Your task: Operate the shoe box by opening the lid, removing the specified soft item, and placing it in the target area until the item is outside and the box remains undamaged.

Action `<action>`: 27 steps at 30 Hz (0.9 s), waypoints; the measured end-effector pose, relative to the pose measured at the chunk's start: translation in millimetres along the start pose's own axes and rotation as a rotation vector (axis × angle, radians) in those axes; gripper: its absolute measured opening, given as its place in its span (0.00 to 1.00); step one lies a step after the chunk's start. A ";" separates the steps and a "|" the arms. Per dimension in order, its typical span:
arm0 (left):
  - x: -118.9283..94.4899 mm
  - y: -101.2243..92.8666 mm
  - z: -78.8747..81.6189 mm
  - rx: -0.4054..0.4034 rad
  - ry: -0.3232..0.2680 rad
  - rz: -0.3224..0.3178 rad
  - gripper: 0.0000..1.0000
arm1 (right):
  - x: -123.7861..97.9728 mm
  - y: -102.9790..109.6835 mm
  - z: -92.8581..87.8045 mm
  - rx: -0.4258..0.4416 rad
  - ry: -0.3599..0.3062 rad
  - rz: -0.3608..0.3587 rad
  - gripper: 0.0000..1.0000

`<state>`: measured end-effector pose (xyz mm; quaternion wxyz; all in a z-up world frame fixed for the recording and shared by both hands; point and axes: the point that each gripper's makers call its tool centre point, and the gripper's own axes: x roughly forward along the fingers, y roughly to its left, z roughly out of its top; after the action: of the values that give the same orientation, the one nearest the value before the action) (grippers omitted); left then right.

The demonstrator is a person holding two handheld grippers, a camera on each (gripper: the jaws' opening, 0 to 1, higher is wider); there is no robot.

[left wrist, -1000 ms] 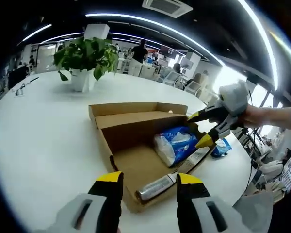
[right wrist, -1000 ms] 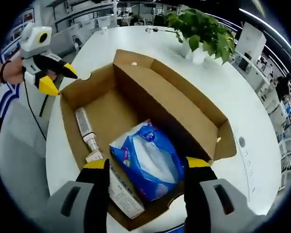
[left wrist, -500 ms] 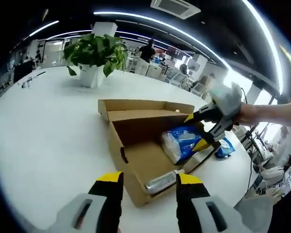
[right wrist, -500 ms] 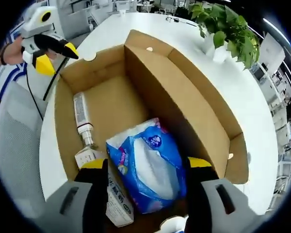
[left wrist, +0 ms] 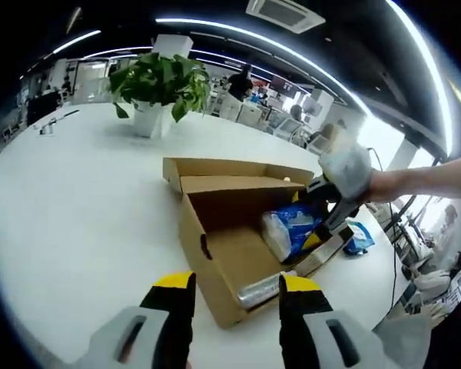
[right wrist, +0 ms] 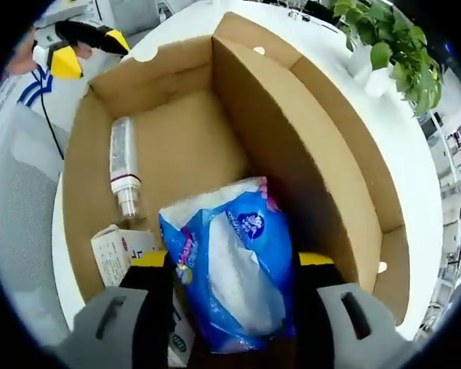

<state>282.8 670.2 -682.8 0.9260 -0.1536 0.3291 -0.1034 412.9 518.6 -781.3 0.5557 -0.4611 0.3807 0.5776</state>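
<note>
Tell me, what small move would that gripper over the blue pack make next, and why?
Probably close on it. The right gripper sits open inside the lidless-looking shoe box, its jaws straddling the blue tissue pack, the only soft thing beside a tube and a small carton. Nothing blocks it, so shutting gently, then lifting, seems right.

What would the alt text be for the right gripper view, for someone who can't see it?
An open cardboard shoe box seen from above, with the right gripper open and its jaws on either side of a blue tissue pack inside. A tube and a small white carton lie beside the pack; the left gripper hovers past the box's far corner.
</note>
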 end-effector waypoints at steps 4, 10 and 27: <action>0.6 0.3 -2.3 -0.006 0.010 -0.008 0.44 | 8.8 -1.8 -0.6 -0.019 0.020 0.004 0.58; 0.7 0.4 -3.8 -0.010 0.018 -0.021 0.43 | 13.8 -6.4 -2.2 0.014 0.025 0.040 0.60; 5.5 -5.1 0.9 -0.003 0.021 -0.055 0.40 | 1.9 8.4 3.1 0.059 -0.065 0.033 0.34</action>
<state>287.1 664.1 -683.6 0.9191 -0.1628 0.3347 -0.1297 404.3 521.3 -782.8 0.5716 -0.4193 0.3869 0.5897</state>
